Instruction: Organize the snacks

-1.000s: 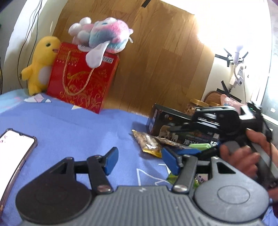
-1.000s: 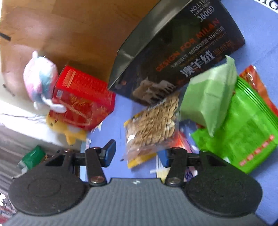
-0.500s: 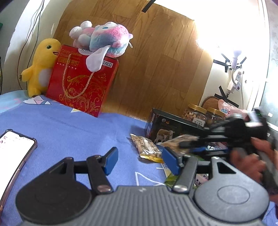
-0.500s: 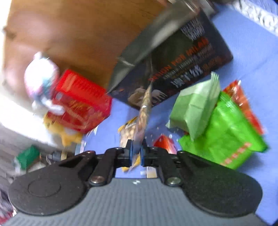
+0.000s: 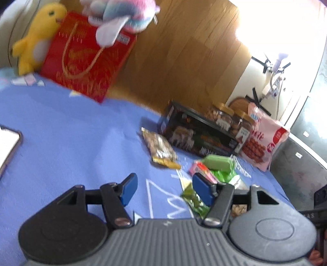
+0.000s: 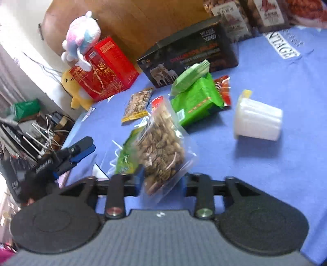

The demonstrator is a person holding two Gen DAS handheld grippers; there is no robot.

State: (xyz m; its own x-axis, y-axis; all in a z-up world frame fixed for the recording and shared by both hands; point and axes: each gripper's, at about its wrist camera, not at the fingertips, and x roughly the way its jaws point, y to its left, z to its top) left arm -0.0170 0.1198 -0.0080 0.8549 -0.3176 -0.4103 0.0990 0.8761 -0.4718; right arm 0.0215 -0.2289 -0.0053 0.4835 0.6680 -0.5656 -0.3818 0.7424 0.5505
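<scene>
Clear nut bag: the clear bag of nuts (image 6: 161, 151) sits between the jaws of the right gripper (image 6: 162, 180), tilted, its lower end down in the gap; the jaws have just been opening, and I cannot tell whether the pads press on it.
Left gripper: the left gripper (image 5: 163, 189) has its jaws apart with nothing between them, over the blue cloth beside the green packets.
Loose snacks: a second nut packet (image 6: 138, 104), a bright green bag (image 6: 197, 100), a pale green pouch (image 6: 191, 76), a red packet (image 6: 223, 90) and a white ribbed cup (image 6: 258, 121) on its side lie scattered (no tidy row yet).
Gathered so far: the jars (image 5: 229, 118) and a pink bag (image 5: 263, 143) stand behind the black box (image 6: 190, 53), possibly a sorted group.
Progress: early to midway, I judge; most packets are left to place.
Surface: blue cloth (image 5: 71, 131) with white printed marks; a phone (image 5: 7, 143) at the left edge.
Room: wooden board behind, a red gift bag (image 5: 87, 59) with a yellow plush (image 5: 38, 36) beside it and a pink-blue plush (image 5: 122, 15) on top; cables and clutter to the side.
</scene>
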